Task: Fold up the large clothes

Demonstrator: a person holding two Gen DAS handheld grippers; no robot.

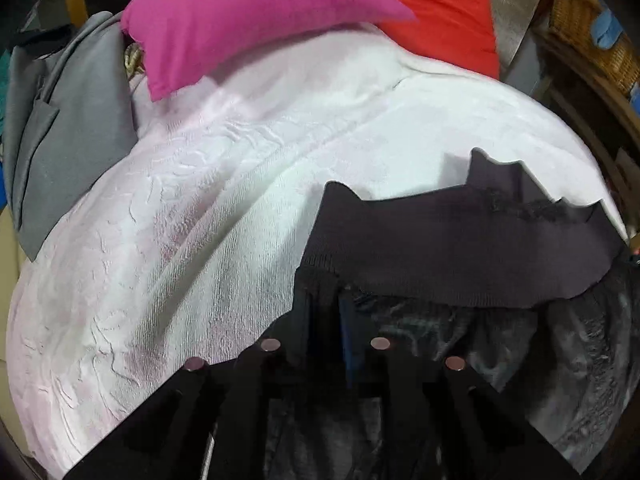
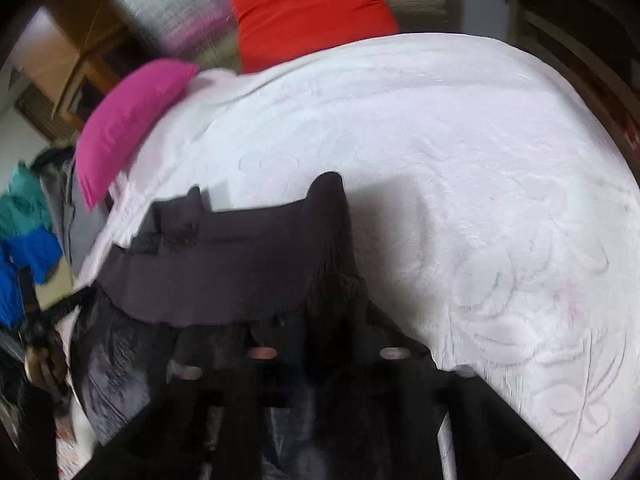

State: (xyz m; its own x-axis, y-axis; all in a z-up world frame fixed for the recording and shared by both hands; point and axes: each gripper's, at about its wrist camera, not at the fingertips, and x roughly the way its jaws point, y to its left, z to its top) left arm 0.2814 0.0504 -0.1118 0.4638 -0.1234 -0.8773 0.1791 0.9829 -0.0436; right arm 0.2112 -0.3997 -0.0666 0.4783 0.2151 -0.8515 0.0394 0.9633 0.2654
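We grip the dark garment [image 1: 460, 248] with left gripper [image 1: 325, 320] and right gripper [image 2: 324, 320] clamped on its waistband, above the white bedspread [image 1: 200, 220]; next we judge we spread it flat there

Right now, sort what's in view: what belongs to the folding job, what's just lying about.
Job: dark garment, held by left gripper and right gripper; white bedspread it's folded on.

Lying about: pink pillow, red pillow, grey cloth, blue and teal clothes.

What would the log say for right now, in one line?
step: lifting garment | left tool: shut on dark garment waistband | right tool: shut on same waistband | under: white bedspread | pink pillow behind
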